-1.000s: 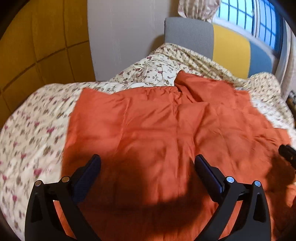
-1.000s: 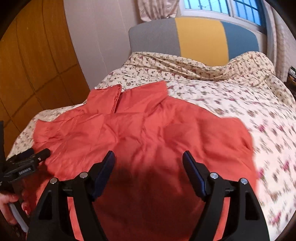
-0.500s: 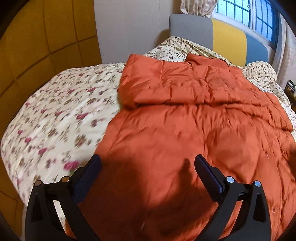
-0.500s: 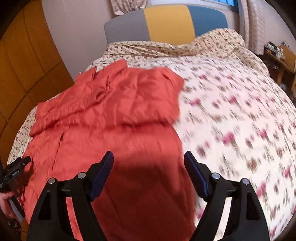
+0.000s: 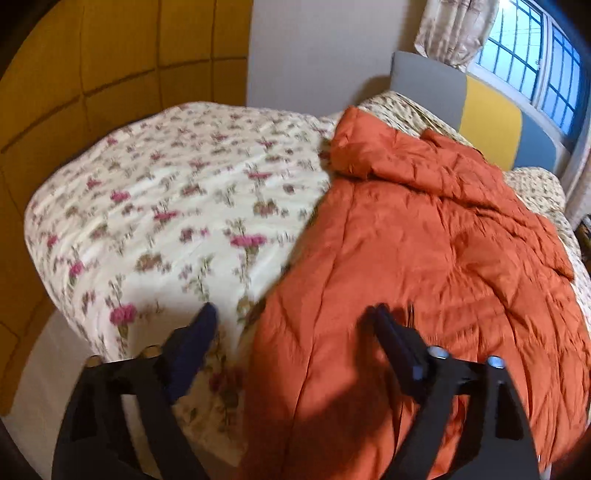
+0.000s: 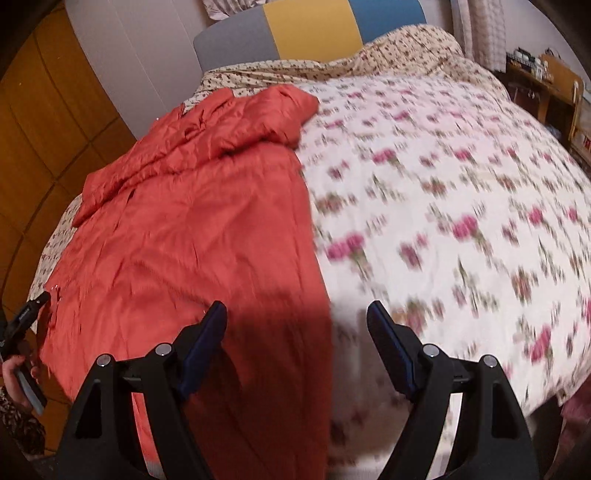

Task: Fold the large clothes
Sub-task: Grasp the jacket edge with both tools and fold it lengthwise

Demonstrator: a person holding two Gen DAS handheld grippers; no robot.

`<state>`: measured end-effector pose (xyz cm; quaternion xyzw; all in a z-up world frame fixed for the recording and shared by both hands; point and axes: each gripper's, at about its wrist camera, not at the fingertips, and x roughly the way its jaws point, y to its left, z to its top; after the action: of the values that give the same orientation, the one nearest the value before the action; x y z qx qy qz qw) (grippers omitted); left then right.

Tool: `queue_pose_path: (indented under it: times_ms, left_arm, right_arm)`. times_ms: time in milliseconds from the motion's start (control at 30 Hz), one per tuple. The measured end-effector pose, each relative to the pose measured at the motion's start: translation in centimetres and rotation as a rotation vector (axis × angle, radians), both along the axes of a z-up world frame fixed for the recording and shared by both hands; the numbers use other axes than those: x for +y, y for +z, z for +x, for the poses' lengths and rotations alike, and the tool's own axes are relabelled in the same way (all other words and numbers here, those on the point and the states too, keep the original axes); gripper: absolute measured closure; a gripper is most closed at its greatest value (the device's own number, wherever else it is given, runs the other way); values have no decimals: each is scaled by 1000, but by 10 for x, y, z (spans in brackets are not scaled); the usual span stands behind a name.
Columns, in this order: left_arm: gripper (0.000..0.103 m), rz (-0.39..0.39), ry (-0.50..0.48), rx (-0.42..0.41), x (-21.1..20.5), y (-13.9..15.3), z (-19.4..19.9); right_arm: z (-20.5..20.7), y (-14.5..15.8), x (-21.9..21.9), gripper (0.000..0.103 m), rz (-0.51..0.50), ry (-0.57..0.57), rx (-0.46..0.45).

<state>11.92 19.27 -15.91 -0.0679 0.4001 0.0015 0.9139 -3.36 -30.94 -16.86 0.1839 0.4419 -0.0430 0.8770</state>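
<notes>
An orange quilted jacket (image 5: pixel 424 258) lies spread on the floral bed quilt (image 5: pixel 166 206), with a sleeve folded over near its top. My left gripper (image 5: pixel 293 314) hovers over the jacket's lower left edge. Its jaws are closing, and the pads press on nothing. In the right wrist view the same jacket (image 6: pixel 184 229) fills the left half. My right gripper (image 6: pixel 295 308) stands open above the jacket's lower right edge, one finger over the fabric and the other over the quilt (image 6: pixel 461 206). The left gripper (image 6: pixel 26 317) and the hand holding it show at the far left edge.
A grey, yellow and blue headboard (image 6: pixel 310 33) stands behind the bed. Yellow wooden panels (image 5: pixel 110 55) run along the left. A window (image 5: pixel 535 62) with a curtain is at the upper right. A wooden desk (image 6: pixel 546 92) stands right of the bed.
The left gripper has slid left from the jacket's middle to its left edge, and its jaws have narrowed. The right gripper has slid right to the jacket's right edge.
</notes>
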Motion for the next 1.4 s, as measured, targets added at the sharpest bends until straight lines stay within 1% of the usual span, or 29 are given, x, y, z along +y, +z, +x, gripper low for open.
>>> queue_pose_path:
  times_ms: [67, 100, 167, 233, 333, 367, 400, 433, 467, 500, 533, 567, 600, 633, 700, 800, 867, 1000, 1033, 1067, 1200, 1267, 1400]
  left_arm:
    - [23, -31, -27, 1, 1, -3, -8]
    - [25, -65, -50, -2, 1, -6, -13]
    - [30, -92, -81, 3, -5, -10, -18]
    - [31, -86, -104, 0, -11, -13, -24]
    - [31, -74, -128, 0, -16, -17, -32]
    - [36, -80, -132, 4, -17, -18, -33]
    - [41, -87, -136, 5, -17, -19, -35]
    - [44, -92, -137, 6, -18, -19, -37]
    - [52, -96, -140, 9, -19, -19, -39]
    - [63, -106, -153, 15, -22, -18, -41]
    - [68, -109, -162, 16, -23, -17, -43]
    - [76, -109, -173, 13, -26, -14, -45]
    - [82, -106, -183, 8, -29, -11, -48]
    - [83, -103, -196, -1, -32, -8, -52]
    - [86, -107, -215, -22, -37, 0, -61]
    - [87, -134, -247, -42, -39, 9, -73]
    - [89, -166, -270, -47, -39, 16, -84]
    - [90, -268, -305, -74, -30, 37, -104]
    - [90, -281, -303, -81, -28, 41, -105]
    - [90, -302, -295, -88, -26, 44, -103]
    - [90, -453, -263, -118, -15, 58, -80]
    - [90, -479, -261, -139, -15, 66, -70]
    - [90, -546, -246, -169, -14, 82, -35]
  right_arm:
    - [-10, -4, -2, 26, 25, -3, 8]
    - [-16, -6, -4, 26, 38, -4, 11]
    - [-21, -8, -3, 30, 57, 2, 16]
    - [-25, -10, -1, 37, 85, 17, 20]
    - [-27, -12, 6, 40, 106, 43, 19]
    - [-27, -13, 9, 41, 106, 50, 17]
    - [-26, -13, 13, 49, 107, 63, 13]
    - [-26, -13, 16, 58, 108, 73, 10]
    - [-24, -14, 18, 62, 108, 78, 10]
    - [-24, -13, 21, 72, 112, 89, 4]
    - [-23, -12, 22, 79, 119, 102, 0]
    - [-23, -10, 22, 82, 124, 110, -7]
    - [-22, -8, 21, 87, 130, 111, -14]
    - [-23, -6, 18, 89, 142, 111, -22]
    - [-25, -1, 11, 91, 164, 105, -36]
    - [-32, 11, 3, 92, 167, 109, -62]
    - [-37, 20, 1, 92, 165, 117, -75]
    - [-53, 39, -6, 93, 249, 143, -123]
    - [-54, 44, -8, 93, 261, 149, -139]
    - [-53, 47, -9, 93, 271, 151, -148]
    - [-32, 59, -17, 93, 379, 147, -214]
    - [-15, 68, -18, 93, 393, 147, -248]
    - [18, 83, -24, 93, 432, 131, -284]
